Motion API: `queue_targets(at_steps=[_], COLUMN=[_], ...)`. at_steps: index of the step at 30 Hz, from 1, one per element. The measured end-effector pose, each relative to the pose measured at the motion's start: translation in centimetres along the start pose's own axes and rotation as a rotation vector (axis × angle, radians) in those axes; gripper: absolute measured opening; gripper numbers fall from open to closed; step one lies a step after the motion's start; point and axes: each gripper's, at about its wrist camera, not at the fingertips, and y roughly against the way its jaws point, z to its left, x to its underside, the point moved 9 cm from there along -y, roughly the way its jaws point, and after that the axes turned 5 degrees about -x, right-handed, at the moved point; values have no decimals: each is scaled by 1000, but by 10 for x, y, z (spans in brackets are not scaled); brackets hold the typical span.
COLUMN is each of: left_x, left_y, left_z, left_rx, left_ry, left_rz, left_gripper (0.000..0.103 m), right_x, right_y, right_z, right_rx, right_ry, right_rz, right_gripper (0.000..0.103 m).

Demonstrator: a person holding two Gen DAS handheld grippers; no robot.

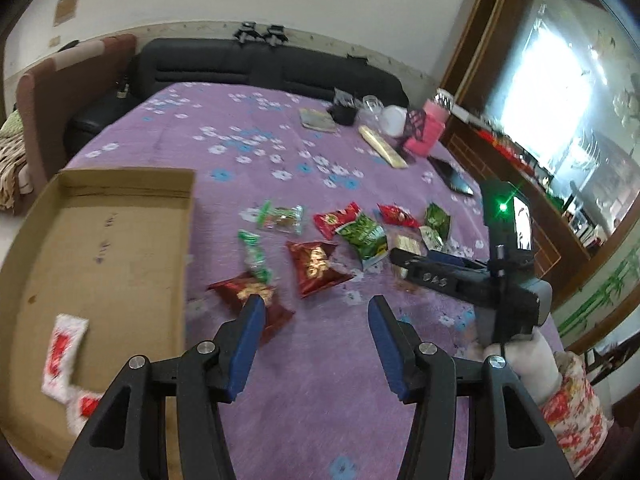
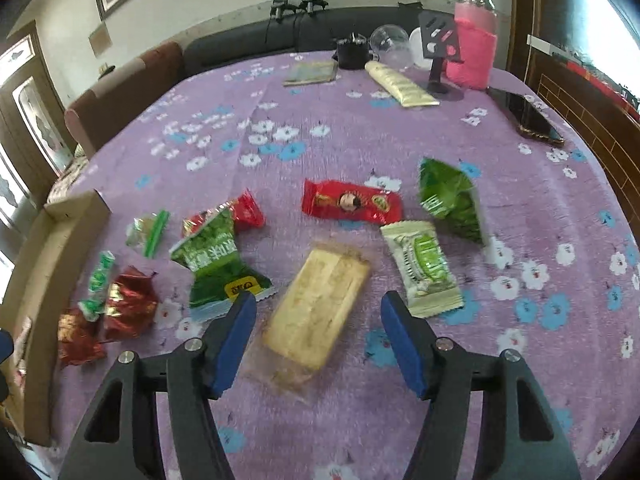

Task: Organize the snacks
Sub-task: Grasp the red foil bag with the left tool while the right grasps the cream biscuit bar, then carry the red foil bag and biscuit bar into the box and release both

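Several snack packets lie scattered on the purple flowered tablecloth. My left gripper is open and empty, just above a dark red packet. A flat cardboard box lies to its left with two white-and-red packets inside. My right gripper is open, its fingers either side of a clear-wrapped yellow biscuit bar. Beside the bar lie a green packet, a pale green packet, a red packet and another green packet. The right gripper also shows in the left wrist view.
At the table's far side stand a pink-sleeved bottle, a black phone stand, a cream tube, a glass bowl and a booklet. A phone lies at the right edge. A black sofa runs behind.
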Motion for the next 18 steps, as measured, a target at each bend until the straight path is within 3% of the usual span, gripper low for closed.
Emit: queue_targets(at_steps=[1, 3, 6, 11, 18], left_x=[-1, -4, -10, -17, -16], left_y=[-6, -20, -43, -77, -117], left_z=[-4, -11, -17, -23, -10], left_rx=[0, -8, -29, -62, -114], left_ry=[-7, -27, -56, -90, -68], left_rz=[11, 30, 58, 99, 173], left_gripper=[57, 57, 57, 57, 56], right_x=[-1, -1, -1, -2, -2], right_y=[0, 0, 2, 6, 8], right_z=[0, 0, -2, -9, -10], right_rx=[7, -5, -32, -119, -166], right_ry=[6, 14, 2, -64, -92], right_rz=[-11, -21, -31, -39, -32], right_gripper=[61, 39, 32, 32, 32])
